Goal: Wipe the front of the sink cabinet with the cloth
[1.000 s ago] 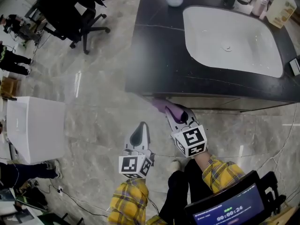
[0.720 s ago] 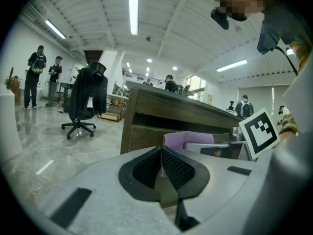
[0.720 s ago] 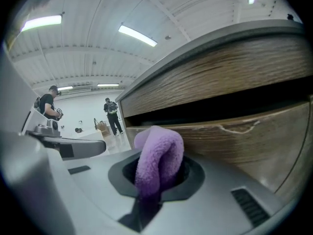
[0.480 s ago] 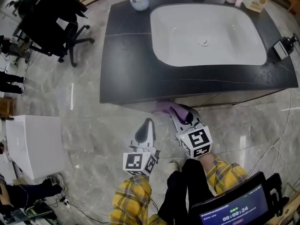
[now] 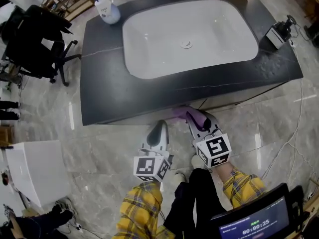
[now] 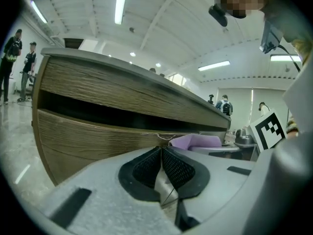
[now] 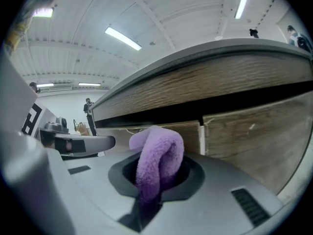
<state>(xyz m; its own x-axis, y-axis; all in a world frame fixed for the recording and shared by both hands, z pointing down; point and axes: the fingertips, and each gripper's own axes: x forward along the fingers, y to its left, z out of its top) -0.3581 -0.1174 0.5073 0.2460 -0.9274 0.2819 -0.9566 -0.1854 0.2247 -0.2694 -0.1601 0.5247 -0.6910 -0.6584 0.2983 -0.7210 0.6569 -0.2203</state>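
1. Our right gripper [image 7: 157, 177] is clamped on a fold of the purple cloth [image 7: 161, 148], which bulges out of the jaws right in front of the sink cabinet front [image 7: 244, 126]. We cannot tell whether it touches the wood.
2. Our left gripper [image 6: 161, 168] has its jaws pressed together on nothing. It hangs just beside the right one, pointed at the same panels.
3. The cloth is held only by a doubled-over loop. We judge that drag across the coarse wood grain could tug it loose from the jaws.
4. The dark gap between the upper and lower panels and the vertical seam [image 7: 201, 137] could catch the pile and snag it.
5. If we press too hard, the gripper's hard shell, not the cloth, may rub the wood.
6. The dark countertop [image 5: 124, 98] overhangs the front and hides it from the head view, so we could leave patches unwiped.
7. The idle left gripper sits close enough to knock the cabinet or the other gripper during a sideways stroke.
8. The countertop holds a white sink [image 5: 149, 59] and a soap bottle [image 5: 107, 9].
9. Around us lie a glossy marble floor [image 5: 99, 148], a black office chair [image 5: 35, 39], a white box [image 5: 35, 168] and a trailing cable [image 5: 300, 113].
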